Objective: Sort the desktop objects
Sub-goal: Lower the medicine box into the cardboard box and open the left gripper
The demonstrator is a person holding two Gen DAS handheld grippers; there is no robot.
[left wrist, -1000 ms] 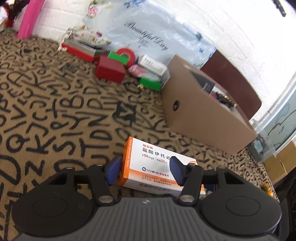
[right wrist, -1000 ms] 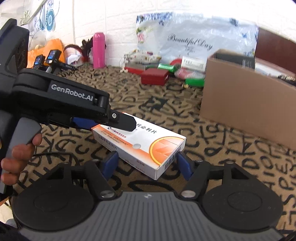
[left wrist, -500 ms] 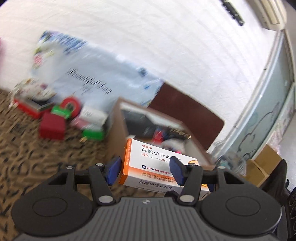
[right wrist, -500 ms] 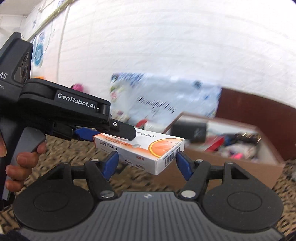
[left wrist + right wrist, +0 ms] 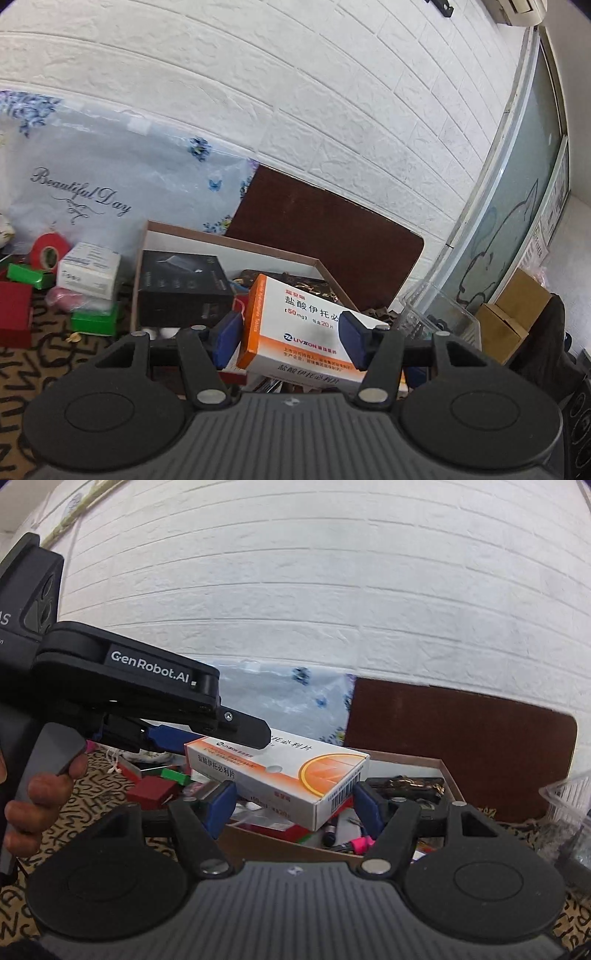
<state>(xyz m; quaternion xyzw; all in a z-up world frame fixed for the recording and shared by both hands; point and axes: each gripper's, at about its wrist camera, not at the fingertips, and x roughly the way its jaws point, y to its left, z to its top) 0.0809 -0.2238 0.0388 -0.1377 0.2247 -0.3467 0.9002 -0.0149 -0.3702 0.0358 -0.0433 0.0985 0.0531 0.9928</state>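
Medicine box (image 5: 280, 771) held in the air over the open cardboard box (image 5: 448, 775).

I clamp its left end in my left gripper (image 5: 290, 338) and its right end in my right gripper (image 5: 291, 805), both closed on it, so it stays level and can drop among the sorted items below.

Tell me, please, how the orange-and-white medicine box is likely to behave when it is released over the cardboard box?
The medicine box looks like thin card, probably light, so it should drop without rolling. Its flat faces suggest it lands flat. The cardboard box is cluttered, so it may rest tilted.
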